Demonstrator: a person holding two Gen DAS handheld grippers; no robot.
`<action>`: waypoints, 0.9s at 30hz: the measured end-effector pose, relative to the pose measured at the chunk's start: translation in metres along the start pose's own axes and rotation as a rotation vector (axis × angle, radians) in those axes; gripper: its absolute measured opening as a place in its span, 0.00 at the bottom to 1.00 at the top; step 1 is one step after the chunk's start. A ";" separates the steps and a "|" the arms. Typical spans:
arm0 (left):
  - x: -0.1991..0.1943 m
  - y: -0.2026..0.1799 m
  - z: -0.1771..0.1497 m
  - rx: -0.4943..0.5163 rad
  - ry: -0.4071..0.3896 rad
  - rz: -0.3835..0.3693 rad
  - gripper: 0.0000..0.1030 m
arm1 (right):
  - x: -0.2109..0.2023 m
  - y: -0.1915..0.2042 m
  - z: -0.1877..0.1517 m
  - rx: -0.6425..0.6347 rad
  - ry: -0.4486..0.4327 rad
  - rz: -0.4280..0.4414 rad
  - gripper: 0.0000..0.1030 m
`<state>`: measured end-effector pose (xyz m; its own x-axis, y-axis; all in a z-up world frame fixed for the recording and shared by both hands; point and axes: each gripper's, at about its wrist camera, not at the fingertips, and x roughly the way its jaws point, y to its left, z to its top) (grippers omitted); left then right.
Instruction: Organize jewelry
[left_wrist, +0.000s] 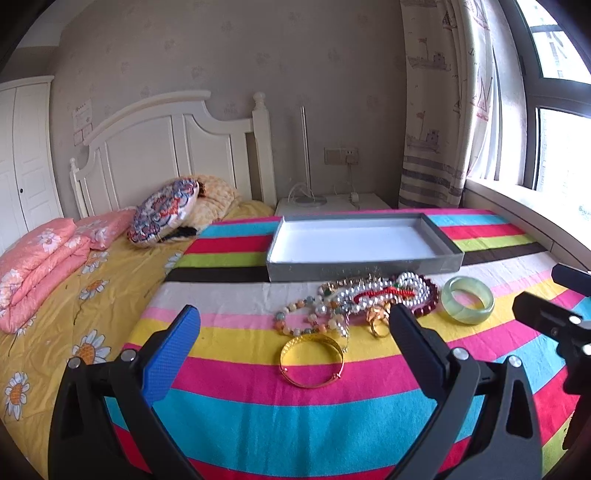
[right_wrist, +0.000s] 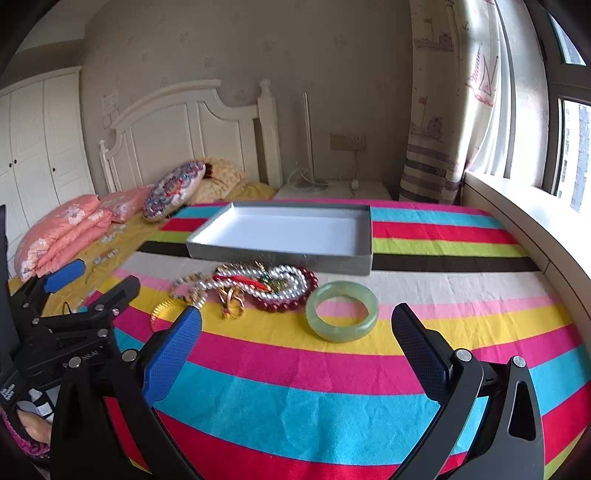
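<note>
The heap of beads (left_wrist: 364, 295) in front of me is too tangled to count strand by strand: I make out pearls (right_wrist: 284, 282), dark red beads (right_wrist: 295, 301), a red cord (right_wrist: 240, 280) and a pastel strand (left_wrist: 303, 317), all overlapping. My left gripper (left_wrist: 295, 332) hides part of the gold rings (left_wrist: 378, 321); my right gripper (right_wrist: 297, 336) covers half of the gold bangle (left_wrist: 313, 363) in its own view. The grey box (left_wrist: 364, 266) sits on the striped cloth (left_wrist: 258, 413) just behind the heap, white inside, with nothing in it. One gold bangle lies nearest me; one green bangle (right_wrist: 341, 311) lies just right of the heap. Both my grippers hover spread wide, holding nothing. All jewelry rests on the cloth, outside the box.
</note>
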<state>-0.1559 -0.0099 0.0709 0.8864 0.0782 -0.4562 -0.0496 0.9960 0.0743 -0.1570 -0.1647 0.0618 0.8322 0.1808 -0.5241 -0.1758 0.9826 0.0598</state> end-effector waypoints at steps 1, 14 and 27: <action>0.004 0.000 -0.002 -0.004 0.023 -0.011 0.98 | 0.006 -0.002 -0.002 0.004 0.033 -0.014 0.96; -0.012 0.029 -0.013 -0.233 -0.032 -0.022 0.98 | 0.014 -0.008 -0.018 -0.013 0.101 -0.043 0.96; -0.001 -0.004 -0.015 -0.046 0.065 -0.022 0.98 | 0.015 -0.008 -0.023 -0.036 0.107 -0.072 0.96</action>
<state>-0.1638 -0.0128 0.0578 0.8560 0.0575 -0.5138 -0.0532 0.9983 0.0231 -0.1551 -0.1705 0.0344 0.7826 0.1028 -0.6139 -0.1381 0.9904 -0.0103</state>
